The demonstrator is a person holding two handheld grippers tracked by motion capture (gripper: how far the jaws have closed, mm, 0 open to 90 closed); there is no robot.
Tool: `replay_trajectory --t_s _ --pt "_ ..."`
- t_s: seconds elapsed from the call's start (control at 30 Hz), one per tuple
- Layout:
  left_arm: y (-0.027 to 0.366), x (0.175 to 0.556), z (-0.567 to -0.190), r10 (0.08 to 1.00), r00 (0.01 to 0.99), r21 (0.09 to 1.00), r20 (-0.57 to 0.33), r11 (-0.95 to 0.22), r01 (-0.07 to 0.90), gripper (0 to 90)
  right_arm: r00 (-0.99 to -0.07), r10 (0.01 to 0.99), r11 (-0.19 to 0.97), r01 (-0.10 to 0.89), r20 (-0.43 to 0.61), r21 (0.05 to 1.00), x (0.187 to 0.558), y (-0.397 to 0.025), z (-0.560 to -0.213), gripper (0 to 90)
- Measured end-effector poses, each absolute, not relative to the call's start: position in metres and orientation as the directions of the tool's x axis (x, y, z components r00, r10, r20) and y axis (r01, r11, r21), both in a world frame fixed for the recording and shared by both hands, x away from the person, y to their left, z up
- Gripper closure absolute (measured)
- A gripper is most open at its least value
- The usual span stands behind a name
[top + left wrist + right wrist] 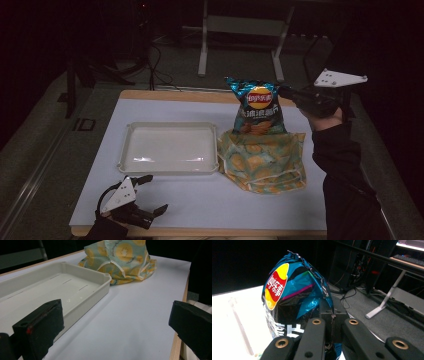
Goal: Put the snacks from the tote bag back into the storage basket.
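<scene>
A blue chip bag [257, 105] hangs upright over the patterned cloth bag [263, 159], its lower end inside the bag's mouth. My right gripper [284, 92] is shut on the chip bag's right edge near the top. In the right gripper view the jaws pinch the crimped edge of the chip bag [294, 292], right gripper [332, 312]. My left gripper [156, 194] stands open near the table's front left corner, with nothing between its jaws. The left gripper view looks past its open jaws, left gripper [115, 325], toward the cloth bag [120, 261].
An empty white tray [169, 148] lies left of the cloth bag on the white table top; in the left gripper view the tray [60, 290] is at the left. Table legs and cables stand on the floor beyond the far edge.
</scene>
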State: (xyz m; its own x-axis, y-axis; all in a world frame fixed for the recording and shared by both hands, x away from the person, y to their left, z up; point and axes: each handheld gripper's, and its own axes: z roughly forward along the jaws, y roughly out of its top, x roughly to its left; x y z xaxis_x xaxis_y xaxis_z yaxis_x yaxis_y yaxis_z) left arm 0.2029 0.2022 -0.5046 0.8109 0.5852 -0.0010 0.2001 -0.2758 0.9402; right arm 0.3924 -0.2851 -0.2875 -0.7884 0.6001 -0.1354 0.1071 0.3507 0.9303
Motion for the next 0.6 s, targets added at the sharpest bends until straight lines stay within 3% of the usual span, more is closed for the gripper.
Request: replay_trajectory --t_s 0.6 --pt "0.202 0.202 -0.504 0.583 0.812 0.941 0.005 -0.277 0.193 0.3 -0.776 0.614 0.327 0.08 -0.148 0.942 0.389 -0.248 -0.261 90.0"
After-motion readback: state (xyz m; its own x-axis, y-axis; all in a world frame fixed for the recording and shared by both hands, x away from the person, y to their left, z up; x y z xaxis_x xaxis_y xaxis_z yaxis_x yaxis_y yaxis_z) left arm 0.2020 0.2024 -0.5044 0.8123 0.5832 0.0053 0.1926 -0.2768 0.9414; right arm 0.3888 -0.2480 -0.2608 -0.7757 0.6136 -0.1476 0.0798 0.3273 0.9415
